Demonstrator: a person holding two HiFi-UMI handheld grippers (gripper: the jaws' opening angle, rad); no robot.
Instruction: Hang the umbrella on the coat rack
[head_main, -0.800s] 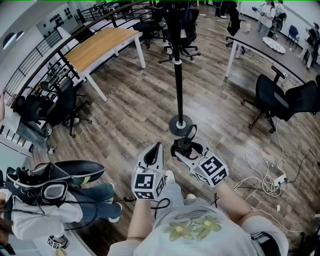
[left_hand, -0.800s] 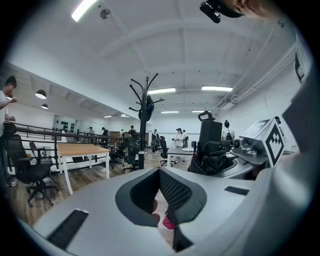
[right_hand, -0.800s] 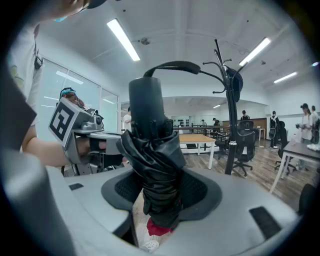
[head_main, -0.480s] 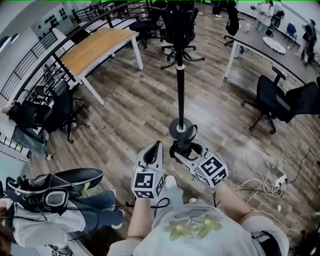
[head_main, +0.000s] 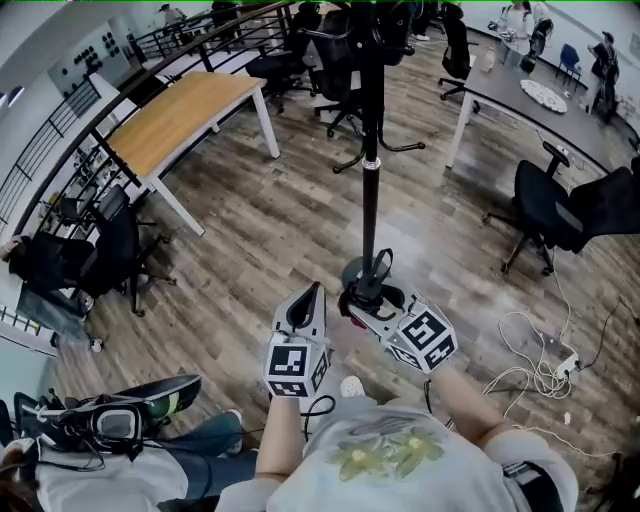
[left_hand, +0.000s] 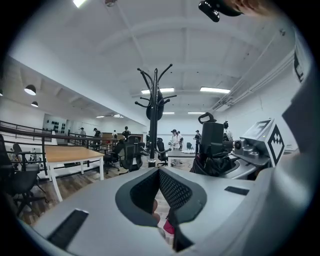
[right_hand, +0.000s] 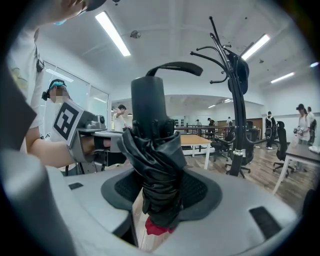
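The coat rack (head_main: 370, 190) is a black pole on a round base, standing on the wood floor just ahead of both grippers; its curved hooks are visible in the left gripper view (left_hand: 155, 107) and the right gripper view (right_hand: 235, 85). A folded black umbrella (right_hand: 155, 160) with a strap loop on its handle stands upright in my right gripper (right_hand: 157, 197), which is shut on its bunched fabric. In the head view the umbrella (head_main: 372, 285) sits just short of the rack's base, held by the right gripper (head_main: 365, 300). My left gripper (head_main: 316, 292) is beside it, shut and holding nothing (left_hand: 160, 172).
A wood-topped table (head_main: 185, 105) stands at the far left, a dark desk (head_main: 520, 95) at the far right. Office chairs (head_main: 545, 205) stand to the right and behind the rack. Cables (head_main: 530, 350) lie on the floor at right. A person (head_main: 110, 440) sits at lower left.
The view has moved toward the coat rack, so its pole and hooks stand closer. The seated person has slid toward the lower left corner. Both grippers keep their places and grips.
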